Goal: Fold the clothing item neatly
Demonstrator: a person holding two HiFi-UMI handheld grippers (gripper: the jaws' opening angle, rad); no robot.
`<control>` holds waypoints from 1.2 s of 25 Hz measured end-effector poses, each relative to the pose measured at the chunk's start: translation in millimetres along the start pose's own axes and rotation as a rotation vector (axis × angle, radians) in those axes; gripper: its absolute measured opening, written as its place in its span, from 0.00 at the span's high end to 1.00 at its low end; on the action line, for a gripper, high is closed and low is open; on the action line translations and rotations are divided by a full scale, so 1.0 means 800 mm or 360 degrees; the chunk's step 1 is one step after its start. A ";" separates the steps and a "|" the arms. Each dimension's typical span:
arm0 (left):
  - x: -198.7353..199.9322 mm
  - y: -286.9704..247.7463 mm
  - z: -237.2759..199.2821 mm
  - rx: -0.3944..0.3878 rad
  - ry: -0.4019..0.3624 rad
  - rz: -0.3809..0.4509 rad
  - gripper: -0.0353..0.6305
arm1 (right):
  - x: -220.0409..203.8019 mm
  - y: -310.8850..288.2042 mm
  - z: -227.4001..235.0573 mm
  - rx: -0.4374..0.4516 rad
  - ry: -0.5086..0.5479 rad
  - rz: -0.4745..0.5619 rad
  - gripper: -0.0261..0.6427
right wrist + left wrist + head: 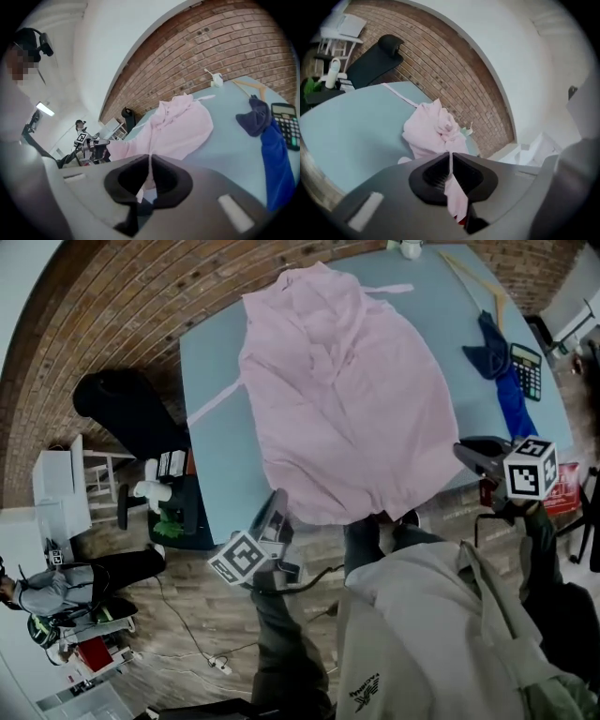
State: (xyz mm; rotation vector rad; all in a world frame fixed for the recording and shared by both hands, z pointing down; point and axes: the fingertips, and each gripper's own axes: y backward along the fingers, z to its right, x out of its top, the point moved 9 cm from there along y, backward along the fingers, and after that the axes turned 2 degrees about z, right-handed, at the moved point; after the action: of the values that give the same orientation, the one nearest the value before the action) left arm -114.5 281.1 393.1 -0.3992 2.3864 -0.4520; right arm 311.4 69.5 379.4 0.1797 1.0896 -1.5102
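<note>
A light blue rectangular table (pixel 211 427) carries a wide, rumpled pale pink fabric garment (pixel 347 399), which covers most of its middle and reaches past the near edge. Right of the garment and apart from it lies a crumpled dark blue cloth (pixel 502 371), with a black calculator (pixel 528 369) touching its far side. Beyond the garment's far right corner lie pale wooden sticks (pixel 472 285) and a small white object (pixel 411 249).

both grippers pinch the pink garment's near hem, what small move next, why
Probably carry the hem forward over the pale pink cloth garment, toward its far end: left gripper and right gripper are both shut on it, and the rest lies spread on the light blue table.
</note>
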 end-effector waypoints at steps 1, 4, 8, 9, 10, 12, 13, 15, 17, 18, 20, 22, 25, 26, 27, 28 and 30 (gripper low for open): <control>0.012 -0.007 0.005 -0.0071 0.0093 0.0056 0.90 | 0.016 -0.006 0.001 0.0021 0.0031 0.0020 0.93; 0.041 -0.037 0.023 -0.0276 0.0324 0.0157 0.90 | 0.056 -0.028 0.004 0.0070 0.0087 0.0068 0.93; 0.092 -0.084 0.032 -0.0383 0.0364 0.0153 0.90 | 0.116 -0.066 0.009 0.0163 0.0059 0.0171 0.93; 0.112 -0.098 0.028 -0.0385 0.0366 0.0171 0.90 | 0.135 -0.077 0.015 0.0157 0.0061 0.0203 0.93; 0.134 -0.111 0.021 -0.0369 0.0369 0.0202 0.90 | 0.154 -0.087 0.022 0.0142 0.0058 0.0235 0.93; 0.182 -0.134 -0.001 -0.0313 0.0399 0.0293 0.90 | 0.197 -0.103 0.044 0.0103 0.0034 0.0312 0.93; 0.206 -0.145 -0.015 -0.0293 0.0420 0.0341 0.90 | 0.219 -0.109 0.056 0.0085 0.0015 0.0366 0.93; 0.252 -0.166 -0.044 -0.0268 0.0452 0.0410 0.90 | 0.263 -0.122 0.083 0.0072 -0.0003 0.0495 0.93; 0.289 -0.187 -0.070 -0.0239 0.0442 0.0446 0.90 | 0.302 -0.134 0.112 0.0069 -0.0003 0.0631 0.93; 0.304 -0.199 -0.083 -0.0206 0.0408 0.0459 0.90 | 0.317 -0.140 0.128 0.0046 -0.0023 0.0694 0.93; 0.324 -0.222 -0.115 -0.0043 0.0272 0.0448 0.90 | 0.331 -0.157 0.166 -0.0111 -0.0113 0.0754 0.93; 0.322 -0.242 -0.146 0.0220 0.0101 0.0302 0.63 | 0.321 -0.174 0.206 -0.0509 -0.0132 0.0653 0.90; 0.272 -0.253 -0.173 0.0403 0.0008 0.0032 0.26 | 0.262 -0.185 0.230 -0.0947 -0.0072 0.0554 0.76; 0.253 -0.252 -0.177 0.0398 0.0014 -0.0028 0.25 | 0.238 -0.183 0.229 -0.0948 -0.0134 0.0543 0.76; 0.235 -0.250 -0.180 0.0393 0.0011 -0.0084 0.25 | 0.215 -0.181 0.225 -0.0907 -0.0221 0.0519 0.76; 0.220 -0.248 -0.181 0.0399 -0.0009 -0.0141 0.25 | 0.193 -0.179 0.218 -0.0858 -0.0303 0.0480 0.76; 0.190 -0.241 -0.179 0.0437 -0.0054 -0.0247 0.24 | 0.156 -0.175 0.200 -0.0798 -0.0439 0.0402 0.76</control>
State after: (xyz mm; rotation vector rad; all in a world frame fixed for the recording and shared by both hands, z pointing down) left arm -288.7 79.4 491.6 -0.4627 2.2286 -0.8257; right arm 230.8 -149.7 457.8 -0.2264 1.1374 -0.9677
